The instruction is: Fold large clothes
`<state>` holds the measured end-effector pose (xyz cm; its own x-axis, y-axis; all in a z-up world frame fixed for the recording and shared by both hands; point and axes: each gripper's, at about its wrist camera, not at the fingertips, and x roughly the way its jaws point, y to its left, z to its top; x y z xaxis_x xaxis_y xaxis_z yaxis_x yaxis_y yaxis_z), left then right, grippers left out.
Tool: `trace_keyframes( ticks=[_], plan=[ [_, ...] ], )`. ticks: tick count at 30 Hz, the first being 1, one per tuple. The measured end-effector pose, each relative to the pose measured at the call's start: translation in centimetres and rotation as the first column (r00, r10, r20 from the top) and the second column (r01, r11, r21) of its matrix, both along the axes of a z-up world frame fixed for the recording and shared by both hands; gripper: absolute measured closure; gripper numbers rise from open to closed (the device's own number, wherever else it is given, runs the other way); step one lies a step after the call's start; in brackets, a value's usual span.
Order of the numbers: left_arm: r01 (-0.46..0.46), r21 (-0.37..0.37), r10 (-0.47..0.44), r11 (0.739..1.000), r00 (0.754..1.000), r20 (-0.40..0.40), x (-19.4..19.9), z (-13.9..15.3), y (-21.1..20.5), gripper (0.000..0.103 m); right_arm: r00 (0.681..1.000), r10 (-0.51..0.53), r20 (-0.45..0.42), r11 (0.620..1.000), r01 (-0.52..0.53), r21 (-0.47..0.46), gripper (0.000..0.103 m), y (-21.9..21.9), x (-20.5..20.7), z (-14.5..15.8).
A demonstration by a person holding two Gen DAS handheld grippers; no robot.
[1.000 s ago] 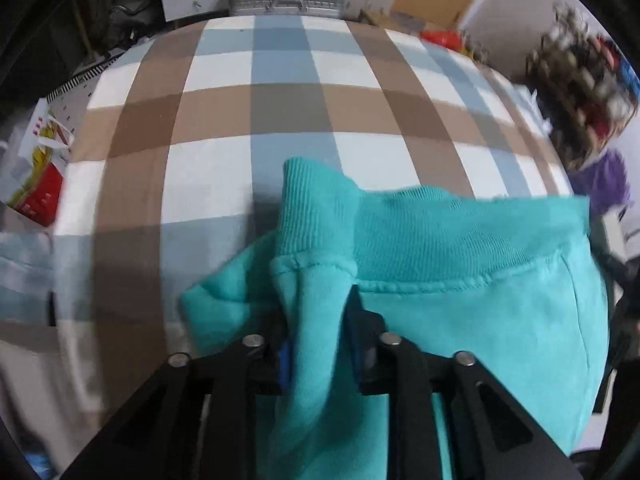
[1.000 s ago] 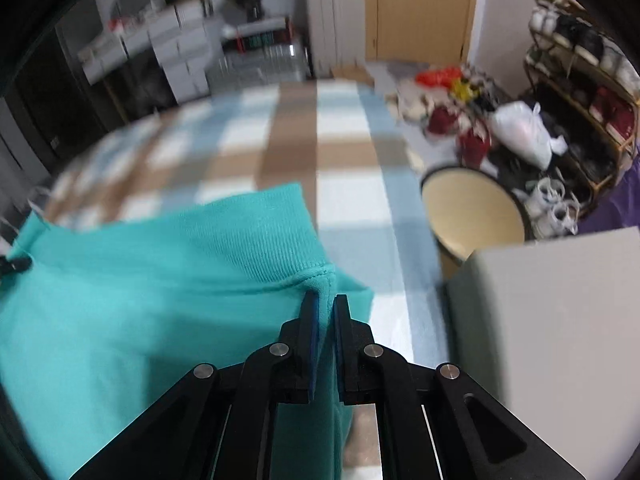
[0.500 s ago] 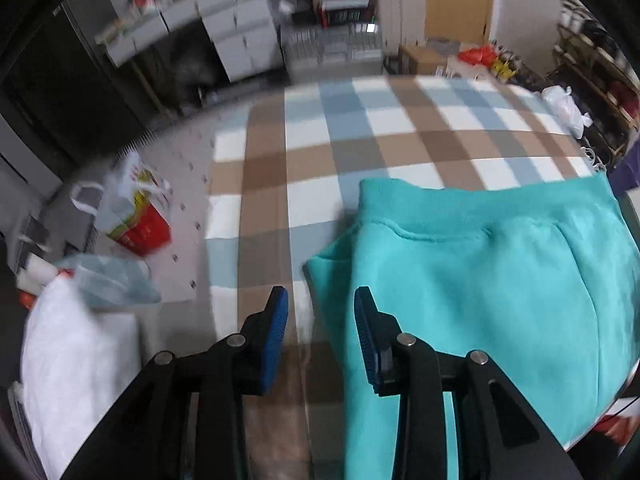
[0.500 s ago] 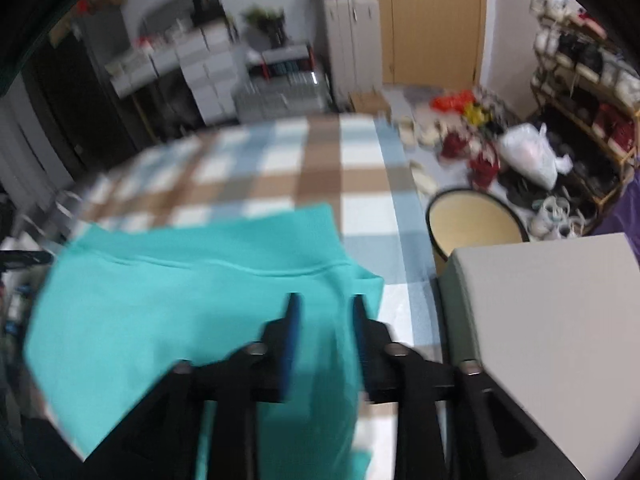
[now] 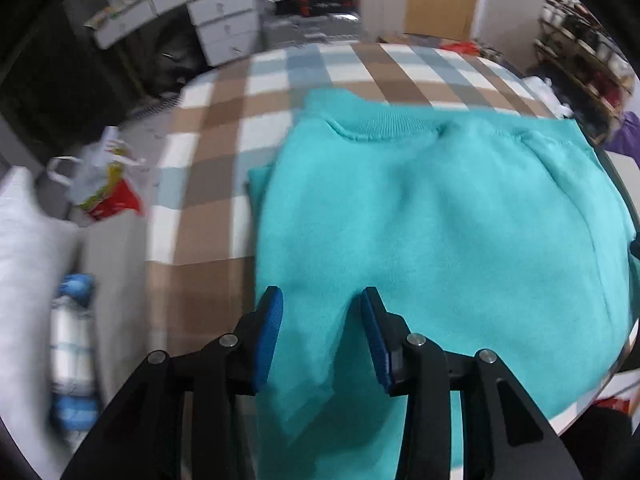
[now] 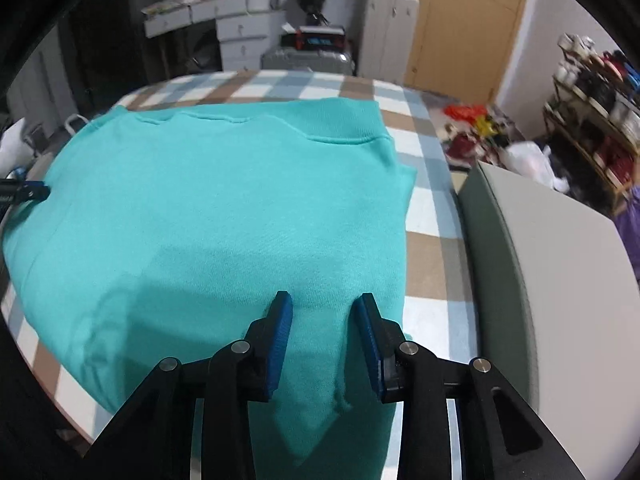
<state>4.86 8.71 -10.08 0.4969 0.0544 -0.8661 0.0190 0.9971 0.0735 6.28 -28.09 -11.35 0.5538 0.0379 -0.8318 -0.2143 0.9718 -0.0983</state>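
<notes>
Our left gripper (image 5: 322, 300) and right gripper (image 6: 322, 302) hang over the teal sweater (image 6: 224, 208), fingers apart, holding nothing; left just opened more, right just narrowed.

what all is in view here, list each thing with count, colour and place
teal fleece garment: one, teal, folded flat on the checked cloth
checked cloth: one, brown, blue and white, covering the surface
wooden door: one, tan, far wall
white drawer units: several, white, far left
shoe rack: one, far right
grey box: one, right of the cloth
left gripper: one, black with blue pads, open above the garment
right gripper: one, same, open
</notes>
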Motion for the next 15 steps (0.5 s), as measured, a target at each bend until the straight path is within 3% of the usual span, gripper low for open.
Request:
trace_keyframes(
  ticks=[2,3,5,7,9,12,13,15],
  plan=[
    [0.08,-0.1,-0.074,0.992,0.995,0.06,-1.7,1.6,-1.7,0.065,0.999,0.007,0.051,0.995,-0.012,0.1,0.069,1.0,-0.7,2.9],
    [0.12,-0.134,-0.112,0.984,0.991,0.067,-2.4,1.8,-2.8,0.053,0.997,0.021,0.073,0.988,-0.032,0.151,0.068,1.8,-1.3,4.0],
    [0.181,-0.171,-0.176,0.969,0.983,0.041,-2.8,0.8,-5.5,0.042,0.994,0.074,0.077,0.971,-0.089,0.22,0.066,4.5,-1.9,5.1],
    [0.2,-0.169,-0.2,0.965,0.98,0.02,-2.7,-1.1,-6.4,0.042,0.989,0.14,0.055,0.956,-0.15,0.253,0.061,7.7,-2.2,4.8],
    [0.181,-0.137,-0.185,0.974,0.983,-0.015,-1.9,-3.9,-6.2,0.034,0.979,0.201,0.032,0.947,-0.203,0.25,0.061,10.2,-2.3,3.4],
    [0.2,-0.164,-0.196,0.966,0.98,0.039,-1.9,-5.2,-4.8,0.03,0.979,0.194,-0.056,0.979,-0.19,0.076,0.06,13.0,-1.5,-2.4],
    [0.202,-0.169,-0.199,0.965,0.979,0.03,-1.7,-5.0,-4.6,0.03,0.981,0.196,0.002,0.977,-0.196,0.081,0.059,13.0,-1.7,-2.8],
    [0.208,-0.183,-0.206,0.961,0.978,0.027,-1.4,-4.6,-4.1,0.03,0.985,0.172,-0.017,0.978,-0.169,0.121,0.058,12.6,-1.4,-2.7]
  ],
)
